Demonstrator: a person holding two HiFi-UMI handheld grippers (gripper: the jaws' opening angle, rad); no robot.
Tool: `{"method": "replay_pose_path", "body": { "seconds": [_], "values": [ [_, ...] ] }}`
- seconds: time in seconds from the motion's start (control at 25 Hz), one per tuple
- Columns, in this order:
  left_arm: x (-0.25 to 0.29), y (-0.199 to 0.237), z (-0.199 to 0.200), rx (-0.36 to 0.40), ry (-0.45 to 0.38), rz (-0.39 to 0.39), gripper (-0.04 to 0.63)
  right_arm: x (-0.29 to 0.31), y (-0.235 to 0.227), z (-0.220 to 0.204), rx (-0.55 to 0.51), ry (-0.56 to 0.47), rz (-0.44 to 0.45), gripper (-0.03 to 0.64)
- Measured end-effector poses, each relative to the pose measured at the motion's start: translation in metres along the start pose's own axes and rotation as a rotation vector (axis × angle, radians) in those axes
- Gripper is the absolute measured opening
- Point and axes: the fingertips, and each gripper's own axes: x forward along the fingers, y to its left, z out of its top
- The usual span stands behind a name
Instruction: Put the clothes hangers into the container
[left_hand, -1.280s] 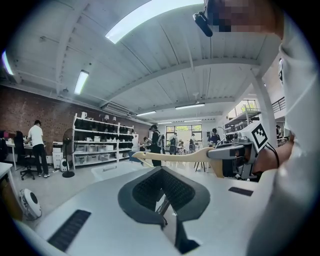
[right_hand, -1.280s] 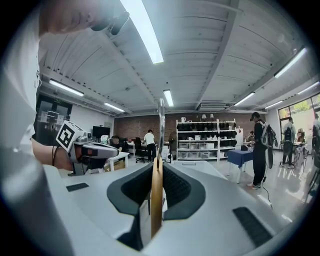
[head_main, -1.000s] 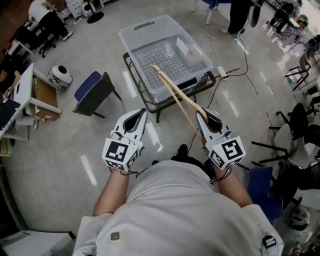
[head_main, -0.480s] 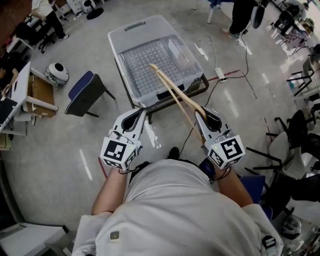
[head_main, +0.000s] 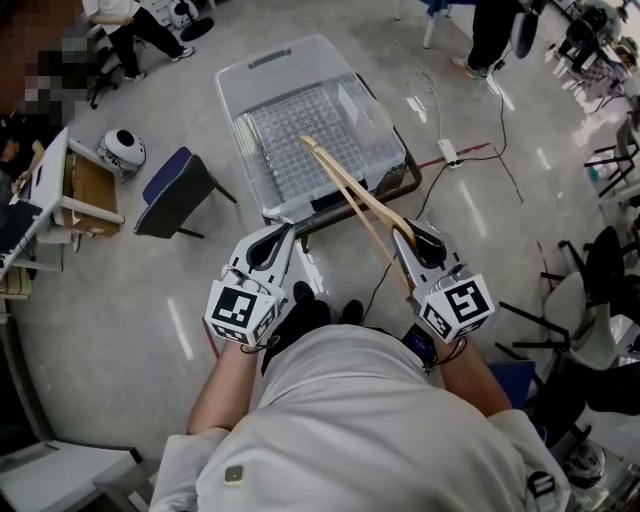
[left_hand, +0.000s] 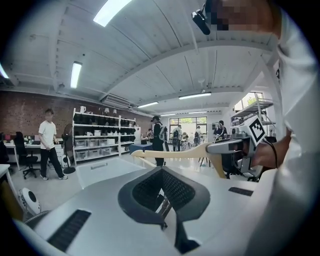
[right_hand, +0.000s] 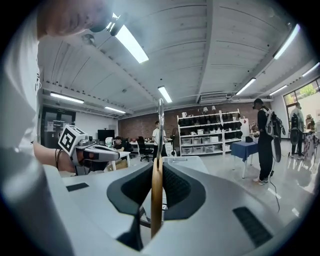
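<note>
A clear plastic container (head_main: 240, 85) with a grid-patterned bottom stands on a low black frame ahead of me. My right gripper (head_main: 409, 236) is shut on the thick end of a wooden clothes hanger (head_main: 352, 190), whose far tip reaches over the container's inside. In the right gripper view the hanger (right_hand: 156, 195) stands edge-on between the pads of the right gripper (right_hand: 157, 169). My left gripper (head_main: 274, 238) is shut with nothing in it, held level beside the right one, short of the container's near edge. The left gripper view shows the left gripper (left_hand: 162, 170) and the hanger (left_hand: 175, 153) off to its right.
A blue chair (head_main: 175, 190) stands left of the container, with a white round device (head_main: 122, 150) and a cardboard box (head_main: 85, 190) further left. Cables and a power strip (head_main: 447, 150) lie on the floor to the right. A person (head_main: 495, 30) stands behind; chairs line the right edge.
I have stepped closer to the container, and both grippers have come forward together with the hanger. The right grip on the hanger is unchanged.
</note>
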Motion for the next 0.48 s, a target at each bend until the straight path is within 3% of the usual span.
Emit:
{"method": "replay_pose_path", "body": {
  "seconds": [0.48],
  "values": [
    [0.014,0.062,-0.004,-0.033,-0.020,0.015,0.017,0.064,0.001,0.003,-0.011,0.026,0.005,0.066]
  ]
}}
